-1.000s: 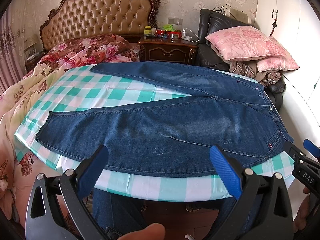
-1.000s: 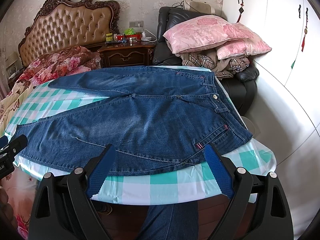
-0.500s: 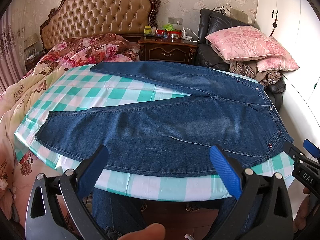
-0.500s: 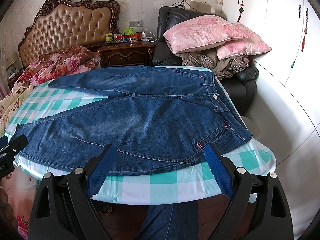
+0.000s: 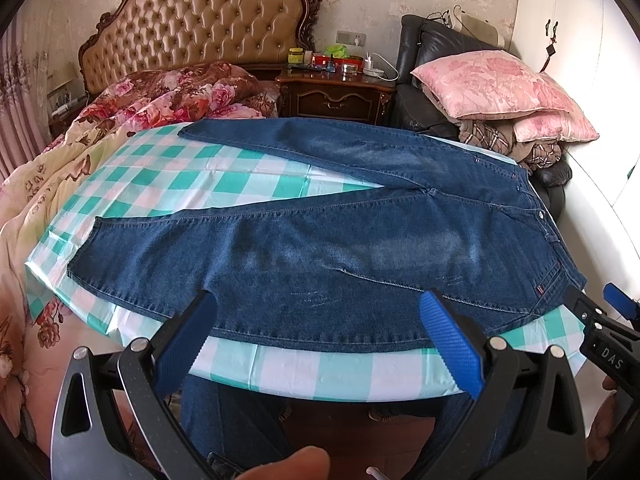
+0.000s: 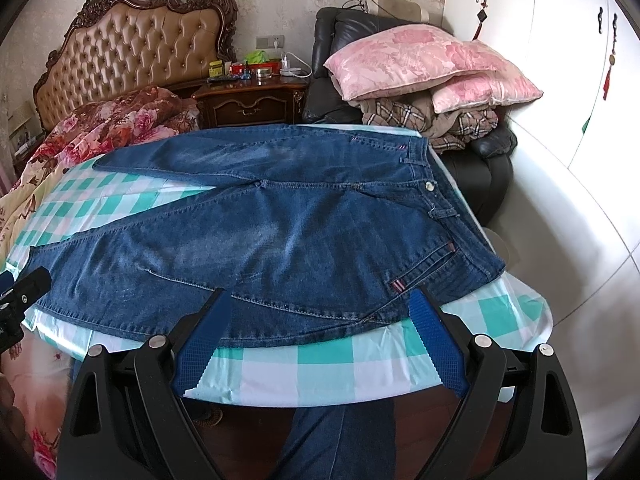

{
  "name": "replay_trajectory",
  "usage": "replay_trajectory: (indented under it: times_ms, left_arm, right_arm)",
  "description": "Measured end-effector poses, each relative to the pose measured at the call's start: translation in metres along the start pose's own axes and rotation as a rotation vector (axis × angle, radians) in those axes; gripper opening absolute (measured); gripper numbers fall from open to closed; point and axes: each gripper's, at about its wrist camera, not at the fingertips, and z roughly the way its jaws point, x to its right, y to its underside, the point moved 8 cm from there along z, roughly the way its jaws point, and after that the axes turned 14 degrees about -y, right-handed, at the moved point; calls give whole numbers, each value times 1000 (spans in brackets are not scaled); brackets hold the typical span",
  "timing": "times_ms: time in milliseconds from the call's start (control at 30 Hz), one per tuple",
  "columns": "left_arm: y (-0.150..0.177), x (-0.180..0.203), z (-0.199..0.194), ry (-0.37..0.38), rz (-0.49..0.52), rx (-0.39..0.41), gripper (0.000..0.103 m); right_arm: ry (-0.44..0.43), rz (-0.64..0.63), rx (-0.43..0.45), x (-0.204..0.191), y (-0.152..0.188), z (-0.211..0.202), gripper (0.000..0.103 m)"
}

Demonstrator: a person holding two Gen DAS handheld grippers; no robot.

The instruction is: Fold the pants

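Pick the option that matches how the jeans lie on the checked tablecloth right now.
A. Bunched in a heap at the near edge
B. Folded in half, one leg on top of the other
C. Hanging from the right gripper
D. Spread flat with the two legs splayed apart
D: the jeans lie flat on the checked tablecloth, whose squares show in the wedge between the two legs, and both the left gripper and right gripper are open and empty.

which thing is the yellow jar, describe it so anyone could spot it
Start at the dark wooden nightstand between the tufted headboard and the black armchair. The yellow jar stands at its left end, the only yellow item among the clutter.
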Motion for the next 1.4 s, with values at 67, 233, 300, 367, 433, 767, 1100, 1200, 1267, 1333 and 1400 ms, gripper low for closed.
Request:
replay_trajectory:
  times_ms: [67,233,300,367,433,767,1100,1200,1267,1333,1400]
  left_arm:
    - [2,1,2,2,-5,-8,101]
    - [2,0,6,18,-13,-20,101]
    - [4,1,9,28,-17,-22,101]
    - [3,0,15,44,-25,-30,101]
    - [3,-1,21,57,-33,-39,101]
    - [-1,-22,67,77,-100,-145,101]
    - [-4,-38,117,-8,-141,-227,101]
    - [-5,-41,131,-30,-144,-246,101]
    - [-4,-43,141,-41,-151,-261,101]
    - [-3,-43,148,-48,-152,-275,101]
    - [-3,-43,153,-51,-154,-285,101]
  right_arm:
    - [-4,11,-9,2,1,3,87]
    - [-44,53,-36,12,-2,14,87]
    - [-65,85,-49,23,-9,21,87]
    - [-68,109,-54,40,-23,30,87]
    - [-46,138,-48,68,-47,41,87]
    - [98,300,-92,260,-189,169,87]
    - [114,305,-194,329,-239,299,69]
    - [109,301,-213,335,-242,320,62]
    - [107,286,-212,335,-244,327,58]
    - [102,259,-216,331,-247,333,47]
    - [90,229,-233,326,-248,340,32]
